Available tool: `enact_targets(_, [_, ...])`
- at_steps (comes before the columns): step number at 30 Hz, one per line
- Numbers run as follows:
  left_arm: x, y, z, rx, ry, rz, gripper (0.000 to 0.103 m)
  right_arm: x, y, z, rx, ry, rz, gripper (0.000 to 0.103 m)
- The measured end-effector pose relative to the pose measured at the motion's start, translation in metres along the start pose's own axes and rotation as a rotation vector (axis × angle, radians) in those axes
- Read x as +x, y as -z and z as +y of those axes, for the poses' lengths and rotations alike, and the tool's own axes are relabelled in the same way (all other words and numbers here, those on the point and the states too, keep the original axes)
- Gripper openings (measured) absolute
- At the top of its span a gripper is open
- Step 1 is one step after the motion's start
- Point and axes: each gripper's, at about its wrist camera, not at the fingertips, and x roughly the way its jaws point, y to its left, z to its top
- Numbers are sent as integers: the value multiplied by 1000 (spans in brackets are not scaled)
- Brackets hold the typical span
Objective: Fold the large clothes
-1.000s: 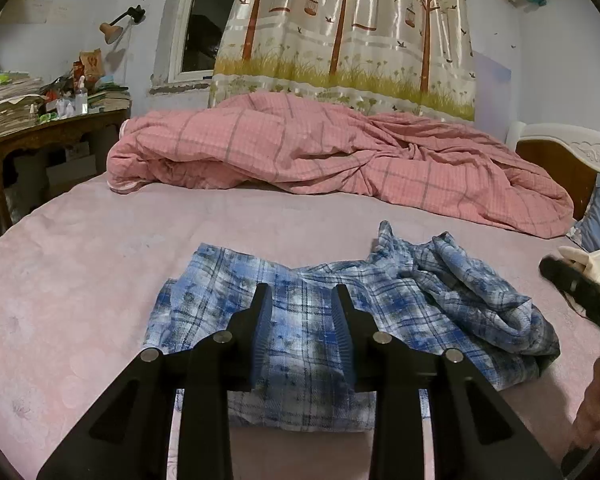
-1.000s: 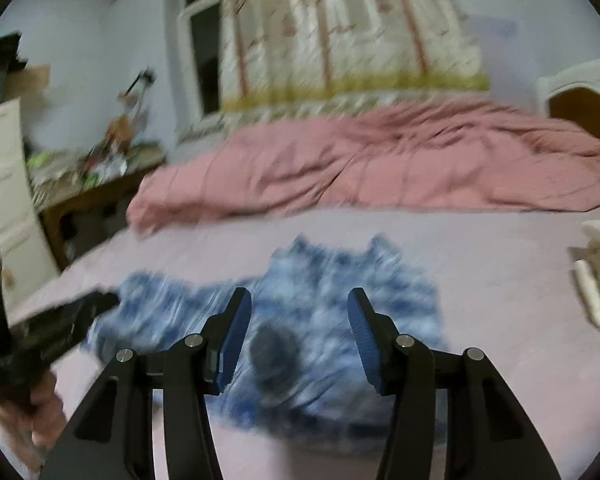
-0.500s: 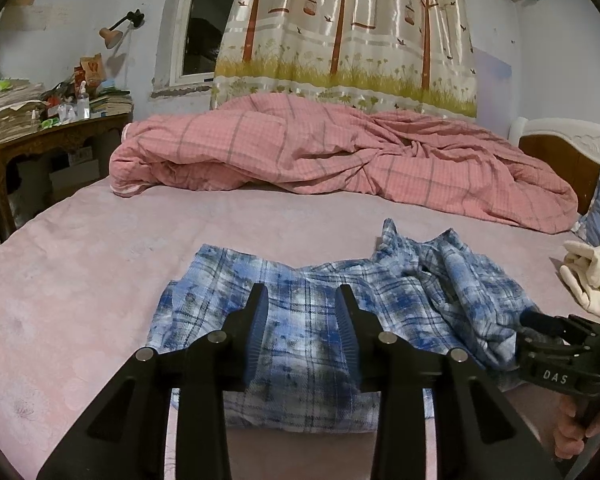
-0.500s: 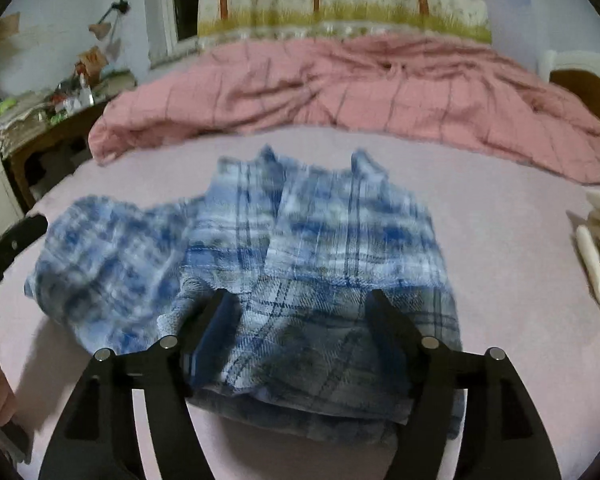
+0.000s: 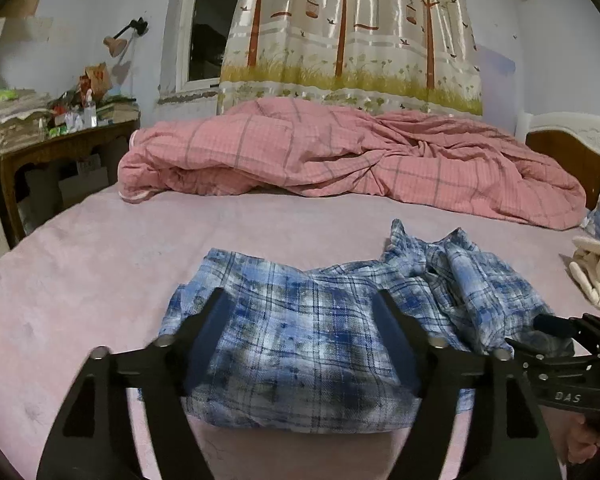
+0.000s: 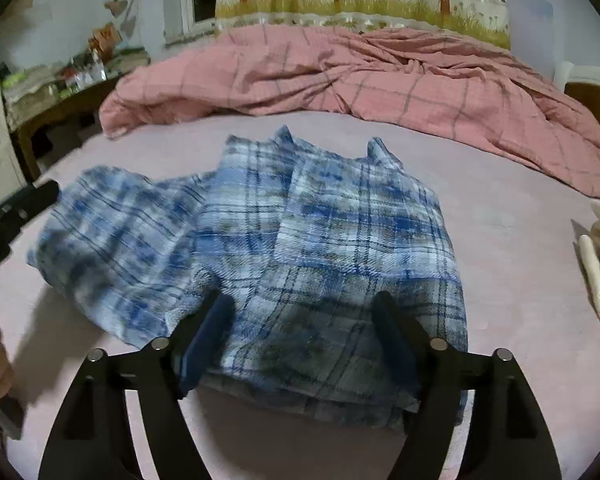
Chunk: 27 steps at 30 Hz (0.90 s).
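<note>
A blue plaid shirt (image 5: 308, 344) lies partly folded on the pink bed sheet (image 5: 100, 264), its right side still bunched. My left gripper (image 5: 298, 296) hovers over the shirt's near left edge. Its jaws are opening wide, the cloth lies below and between them, and the pads are not pressing on it. In the right wrist view, my right gripper (image 6: 300, 296) is over the near right edge of the shirt (image 6: 324, 240), jaws also opening, nothing pinched. Each gripper shows in the other's view: the right one (image 5: 560, 344) and the left one (image 6: 16, 208).
A crumpled pink checked quilt (image 5: 340, 160) fills the far side of the bed. A cluttered wooden desk (image 5: 60, 148) stands at the left and a headboard (image 5: 572, 148) at the right. A white glove-like cloth (image 5: 596, 276) lies on the sheet at the right.
Both grippers' jaws have spread wide apart. The right gripper has dipped down and tilted toward the shirt's near edge. The left gripper has stayed in place.
</note>
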Motion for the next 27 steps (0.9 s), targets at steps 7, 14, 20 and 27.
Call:
enact_targets(7, [-8, -8, 16, -12, -32, -42, 86, -22, -3, -12, 91, 24, -114, 86])
enact_targets(14, [-9, -12, 48, -128, -114, -20, 87, -32, -10, -27, 131, -28, -152, 85])
enact_targets(20, [39, 2, 71, -154, -249, 245, 85, -37, -7, 0, 8, -215, -155, 20])
enact_targets(27, [76, 24, 105, -346, -66, 469, 85, 13, 5, 12, 22, -242, 92, 8])
